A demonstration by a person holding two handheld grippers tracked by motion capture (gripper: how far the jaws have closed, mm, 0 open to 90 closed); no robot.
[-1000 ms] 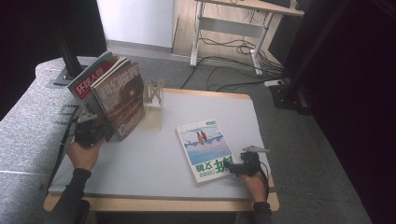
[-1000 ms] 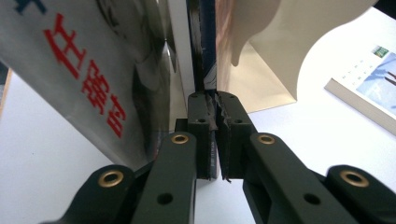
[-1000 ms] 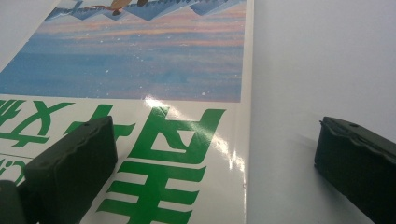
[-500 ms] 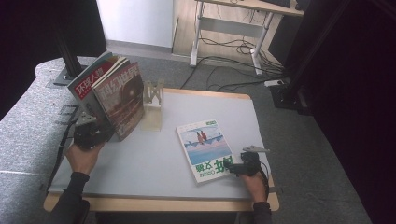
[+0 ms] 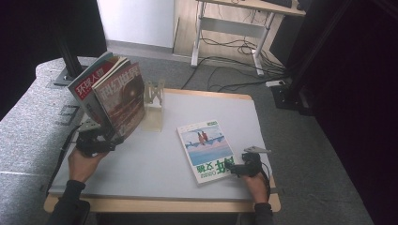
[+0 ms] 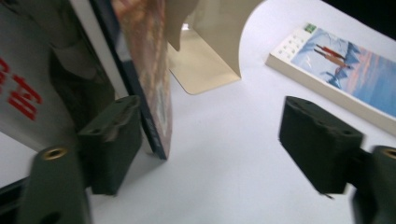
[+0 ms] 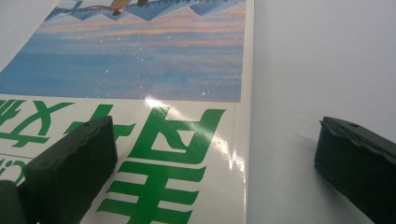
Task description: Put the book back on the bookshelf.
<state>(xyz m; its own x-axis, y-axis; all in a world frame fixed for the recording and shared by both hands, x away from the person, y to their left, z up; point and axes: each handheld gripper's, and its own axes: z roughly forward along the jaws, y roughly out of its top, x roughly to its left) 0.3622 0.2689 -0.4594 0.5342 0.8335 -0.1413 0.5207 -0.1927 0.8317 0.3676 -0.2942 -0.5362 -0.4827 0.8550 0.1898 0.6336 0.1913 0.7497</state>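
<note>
My left gripper (image 5: 96, 142) sits at the left of the high view, at the foot of two magazines (image 5: 112, 91) that lean tilted toward the cream bookend (image 5: 153, 110). Its fingers (image 6: 109, 142) are spread wide; one sits close against the lower edge of the nearer magazine (image 6: 149, 60), though I cannot tell if it touches. My right gripper (image 5: 241, 167) rests at the lower right, over the near corner of the book (image 5: 206, 149) lying flat on the white table (image 5: 141, 164). Its fingers (image 7: 70, 158) are spread too, one above the cover with green lettering (image 7: 168, 154), the other beyond the book's edge over bare table.
</note>
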